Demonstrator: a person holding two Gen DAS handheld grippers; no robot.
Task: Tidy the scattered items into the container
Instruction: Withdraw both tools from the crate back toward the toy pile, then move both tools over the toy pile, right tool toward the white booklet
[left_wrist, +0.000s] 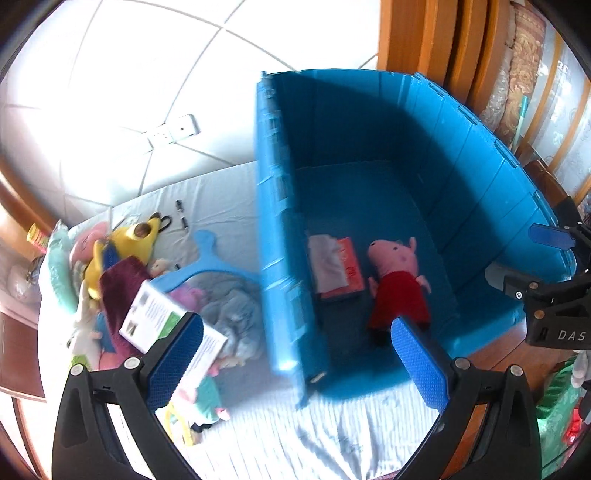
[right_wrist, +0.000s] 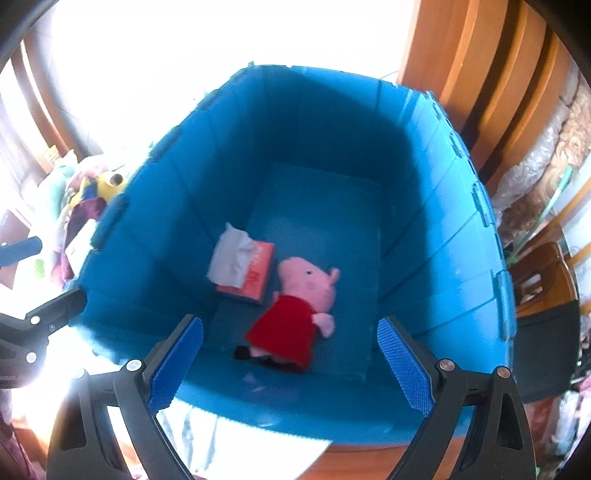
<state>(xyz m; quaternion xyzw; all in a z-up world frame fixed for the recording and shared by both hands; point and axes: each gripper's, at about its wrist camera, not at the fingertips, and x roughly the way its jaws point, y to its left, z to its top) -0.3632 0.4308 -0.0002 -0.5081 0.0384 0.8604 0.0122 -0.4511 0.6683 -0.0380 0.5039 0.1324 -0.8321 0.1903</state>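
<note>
- The blue plastic crate (left_wrist: 480, 177) stands on a bed covered with a white striped sheet (left_wrist: 280, 439), beside a wooden frame.
- Inside it, on the bottom, lie a pink pig plush toy in a red dress (right_wrist: 295, 314) and a red tissue pack (right_wrist: 245, 271) with a white tissue sticking out; the two lie just beside each other.
- The left gripper (left_wrist: 295, 365) hangs above the crate's near left corner, fingers spread wide, nothing between them.
- The right gripper (right_wrist: 290, 365) hovers over the crate's near rim, likewise spread and empty.
- Left of the crate, on the sheet, a heap of items remains: a yellow plush toy (left_wrist: 129, 243), a white box with green print (left_wrist: 166, 325), a blue hanger (left_wrist: 210, 262), a grey cloth (left_wrist: 232, 306) and two black markers (left_wrist: 181, 214).
</note>
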